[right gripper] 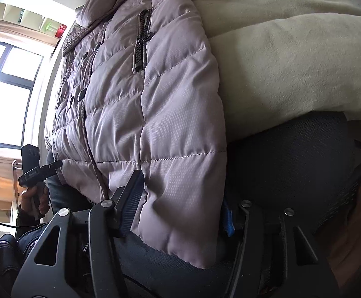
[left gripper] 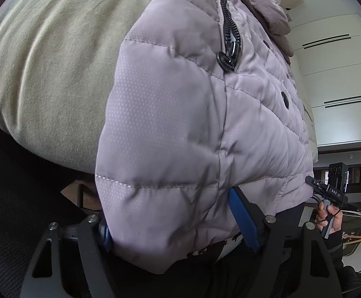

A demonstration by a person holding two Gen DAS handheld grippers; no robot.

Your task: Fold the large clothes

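The lilac quilted jacket lies on the cream-covered bed with its hem hanging over the edge. The left hand-held gripper and right hand-held gripper each sit clamped on a bottom corner, probably to lift the hem for a fold. The only writing, on the other gripper's body, seems to read "DAS".

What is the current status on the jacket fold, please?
Left gripper and right gripper each straddle jacket hem corners. Jacket flat on blanket. Nothing obstructing.
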